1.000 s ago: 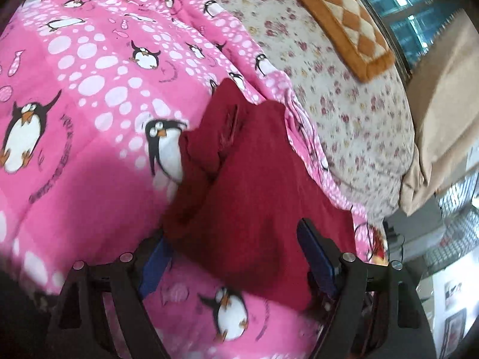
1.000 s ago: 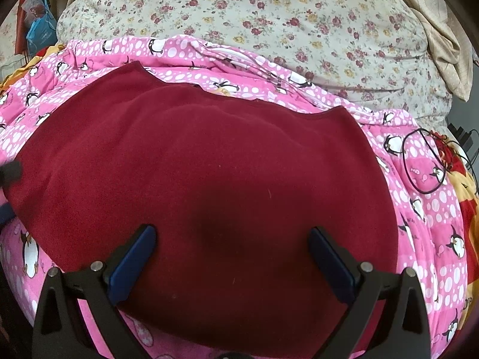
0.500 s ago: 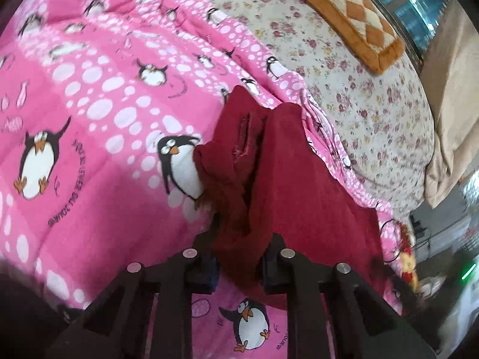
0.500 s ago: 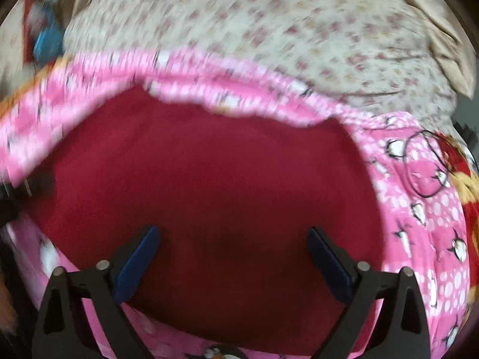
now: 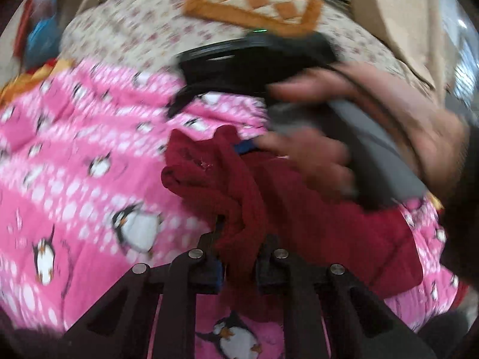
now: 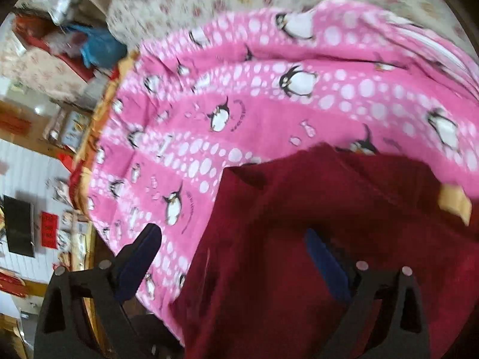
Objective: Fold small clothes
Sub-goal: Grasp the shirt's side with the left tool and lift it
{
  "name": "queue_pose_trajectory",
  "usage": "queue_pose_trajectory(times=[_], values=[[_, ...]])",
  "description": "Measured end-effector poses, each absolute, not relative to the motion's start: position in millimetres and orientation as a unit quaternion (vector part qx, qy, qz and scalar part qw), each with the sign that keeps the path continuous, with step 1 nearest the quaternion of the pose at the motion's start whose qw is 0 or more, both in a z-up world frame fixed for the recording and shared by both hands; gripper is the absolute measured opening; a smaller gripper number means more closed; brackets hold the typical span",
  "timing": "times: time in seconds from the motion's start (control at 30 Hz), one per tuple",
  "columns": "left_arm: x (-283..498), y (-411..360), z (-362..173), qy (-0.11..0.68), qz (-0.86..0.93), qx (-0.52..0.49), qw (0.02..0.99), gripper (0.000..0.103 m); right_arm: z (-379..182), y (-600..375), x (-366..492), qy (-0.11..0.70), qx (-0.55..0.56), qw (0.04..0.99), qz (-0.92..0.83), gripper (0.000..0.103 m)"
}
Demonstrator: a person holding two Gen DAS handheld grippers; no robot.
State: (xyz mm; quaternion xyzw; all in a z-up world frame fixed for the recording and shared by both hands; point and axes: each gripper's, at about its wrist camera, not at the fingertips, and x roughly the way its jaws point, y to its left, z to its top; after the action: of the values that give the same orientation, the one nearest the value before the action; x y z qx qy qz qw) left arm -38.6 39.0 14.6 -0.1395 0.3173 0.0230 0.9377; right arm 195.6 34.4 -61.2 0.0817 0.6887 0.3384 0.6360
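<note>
A dark red fleece garment (image 5: pixel 302 209) lies on a pink penguin blanket (image 5: pixel 74 155). My left gripper (image 5: pixel 238 257) is shut on a bunched fold of the garment and holds it up off the blanket. In the left wrist view the hand-held right gripper (image 5: pixel 242 148) reaches over the garment from the right, a blue pad at its edge. In the right wrist view my right gripper (image 6: pixel 236 254) is open, its fingers (image 6: pixel 324 258) spread over the garment's left edge (image 6: pixel 269 239). The frames are motion-blurred.
A floral quilt (image 5: pixel 143 30) with an orange checked cushion (image 5: pixel 254 3) lies behind the blanket. Beige cloth (image 5: pixel 389 15) hangs at the right. The bed's left edge (image 6: pixel 89 137) drops to a cluttered room in the right wrist view.
My left gripper closed on the garment's edge and lifted the fold. My right gripper swung left across the garment and stays open.
</note>
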Motion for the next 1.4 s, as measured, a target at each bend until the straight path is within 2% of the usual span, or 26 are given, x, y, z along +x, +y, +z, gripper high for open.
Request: queue_pose_trajectory(times=[0.13, 0.23, 0.33, 0.4, 0.43, 0.47, 0.5, 0.6, 0.77, 1.07, 1.4], values=[[-31.8, 32.5, 19.5, 0.31, -0.003, -0.126, 0.942, 0.0, -58.9, 61.8, 199.9, 0.693, 0.02, 0.634, 0.343, 0.099], [-32.4, 29.7, 22.5, 0.303, -0.015, -0.123, 0.945, 0.0, -62.6, 78.9, 200.5, 0.695, -0.071, 0.641, 0.317, 0.099], [-33.8, 24.9, 26.0, 0.295, -0.029, -0.116, 0.948, 0.0, -61.1, 86.5, 198.7, 0.675, -0.154, 0.659, 0.292, 0.094], [-35.1, 23.0, 27.6, 0.292, -0.031, -0.117, 0.949, 0.0, -60.7, 86.7, 199.2, 0.667, -0.18, 0.667, 0.279, 0.082], [-35.2, 23.8, 28.0, 0.291, -0.03, -0.119, 0.949, 0.0, -60.6, 82.7, 201.0, 0.667, -0.181, 0.668, 0.274, 0.069], [-35.3, 24.4, 28.3, 0.29, -0.031, -0.12, 0.949, 0.0, -60.8, 78.6, 204.3, 0.671, -0.175, 0.668, 0.27, 0.048], [-35.4, 24.8, 28.8, 0.289, -0.031, -0.121, 0.949, 0.0, -61.0, 70.5, 208.0, 0.678, -0.161, 0.667, 0.265, 0.033], [-39.4, 23.9, 31.7, 0.276, -0.033, -0.121, 0.953, 0.0, -52.2, 44.2, 219.1, 0.681, -0.11, 0.674, 0.264, 0.02], [-47.4, 18.1, 36.3, 0.255, -0.069, -0.136, 0.955, 0.0, -30.5, -14.4, 225.9, 0.669, -0.016, 0.691, 0.273, 0.016], [-62.0, -29.9, 50.0, 0.245, -0.186, -0.091, 0.947, 0.0, -0.5, -164.0, 195.0, 0.62, 0.171, 0.716, 0.271, 0.015], [-47.6, -140.6, 54.7, 0.3, -0.268, -0.04, 0.915, 0.0, 6.8, -293.9, 157.0, 0.575, 0.2, 0.76, 0.229, 0.015]])
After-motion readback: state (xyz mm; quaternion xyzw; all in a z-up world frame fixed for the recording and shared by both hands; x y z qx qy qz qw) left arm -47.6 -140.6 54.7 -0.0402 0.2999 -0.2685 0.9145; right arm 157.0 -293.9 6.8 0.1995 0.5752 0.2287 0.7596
